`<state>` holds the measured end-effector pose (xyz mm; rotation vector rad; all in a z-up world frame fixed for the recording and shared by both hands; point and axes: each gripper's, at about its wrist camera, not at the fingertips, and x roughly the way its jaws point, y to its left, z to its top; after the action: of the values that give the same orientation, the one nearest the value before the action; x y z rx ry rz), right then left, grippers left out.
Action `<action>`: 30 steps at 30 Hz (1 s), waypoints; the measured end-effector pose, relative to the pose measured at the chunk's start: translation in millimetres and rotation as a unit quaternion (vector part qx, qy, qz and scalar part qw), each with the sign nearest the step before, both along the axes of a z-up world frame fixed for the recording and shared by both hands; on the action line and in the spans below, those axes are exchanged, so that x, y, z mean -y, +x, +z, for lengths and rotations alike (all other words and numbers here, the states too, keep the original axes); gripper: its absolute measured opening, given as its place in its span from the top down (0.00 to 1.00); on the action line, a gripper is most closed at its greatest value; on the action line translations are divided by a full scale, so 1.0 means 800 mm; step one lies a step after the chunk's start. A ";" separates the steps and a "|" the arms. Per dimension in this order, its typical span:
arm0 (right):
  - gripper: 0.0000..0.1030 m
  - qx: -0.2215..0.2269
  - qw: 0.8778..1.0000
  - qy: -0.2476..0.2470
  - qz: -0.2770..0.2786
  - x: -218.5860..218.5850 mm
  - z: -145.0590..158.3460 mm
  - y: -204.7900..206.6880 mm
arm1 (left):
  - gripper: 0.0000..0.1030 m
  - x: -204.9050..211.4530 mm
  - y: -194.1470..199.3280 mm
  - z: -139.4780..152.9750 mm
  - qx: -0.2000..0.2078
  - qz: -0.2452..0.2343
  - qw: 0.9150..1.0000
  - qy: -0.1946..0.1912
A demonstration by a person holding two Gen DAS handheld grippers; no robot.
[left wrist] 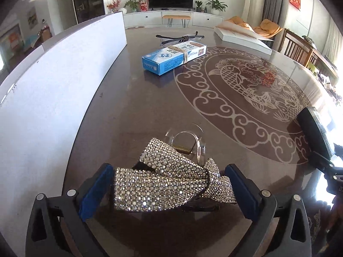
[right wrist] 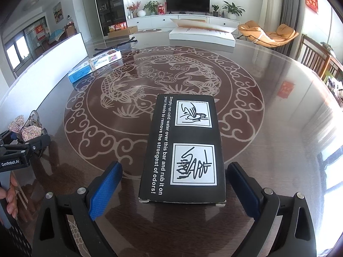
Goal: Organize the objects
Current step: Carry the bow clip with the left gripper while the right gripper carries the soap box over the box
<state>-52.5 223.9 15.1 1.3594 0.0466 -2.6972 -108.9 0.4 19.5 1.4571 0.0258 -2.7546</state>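
Left gripper (left wrist: 169, 184): we're pinching the rhinestone hair clip (left wrist: 171, 175). Right gripper (right wrist: 173, 184): wide open around the black box (right wrist: 184, 145), not touching.

The black box (right wrist: 182, 150) carries white print reading "Simply run cold water over this bar and rub it on your hands to remove the strongest of odors!" beside two line-drawn pictograms. The left tongs' body (right wrist: 15, 160) is marked "GenRobot.AI". Print on the blue box (left wrist: 173, 57) is too small to read.
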 end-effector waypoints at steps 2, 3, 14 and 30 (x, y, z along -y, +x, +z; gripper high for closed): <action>0.04 0.000 1.000 0.002 0.000 0.000 0.000 0.000 | 0.00 0.005 0.008 0.000 -0.001 0.007 1.000 0.000; 0.04 0.001 1.000 0.003 0.000 0.000 0.000 0.000 | 0.00 0.006 0.009 0.000 -0.001 0.010 1.000 0.001; 0.04 0.003 1.000 0.017 -0.003 0.003 -0.002 -0.002 | 0.00 0.008 0.014 0.001 -0.002 0.010 1.000 0.001; 0.03 0.004 1.000 0.006 -0.001 0.001 -0.002 -0.004 | 0.00 0.005 0.011 0.002 0.003 0.004 1.000 -0.001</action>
<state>-55.4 223.6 13.8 1.3728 0.0609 -2.6973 -99.9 -3.2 20.7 1.4629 0.0290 -2.7426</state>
